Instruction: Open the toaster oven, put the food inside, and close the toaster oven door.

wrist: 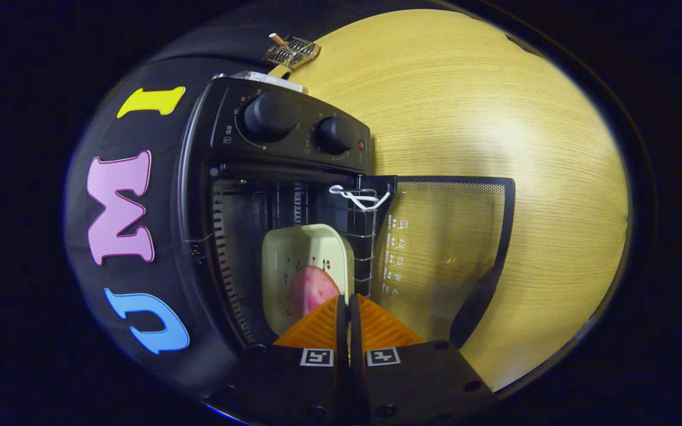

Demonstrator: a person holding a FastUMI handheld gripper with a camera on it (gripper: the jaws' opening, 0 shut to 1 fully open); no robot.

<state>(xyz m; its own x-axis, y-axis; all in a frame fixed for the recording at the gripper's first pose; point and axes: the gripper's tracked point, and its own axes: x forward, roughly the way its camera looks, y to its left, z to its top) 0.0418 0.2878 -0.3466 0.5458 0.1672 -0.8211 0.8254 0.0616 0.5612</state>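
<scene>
the toaster oven (pixel 276 195) is seen on the wooden table (pixel 495 118) with its glass door (pixel 441 248) swung fully open. a pale tray (pixel 299 260) carrying pink food (pixel 312 290) is set inside the cavity. the gripper (pixel 344 305) is held just ahead of the tray edge, fingers nearly together (whether the rim is pinched cannot be told).
</scene>
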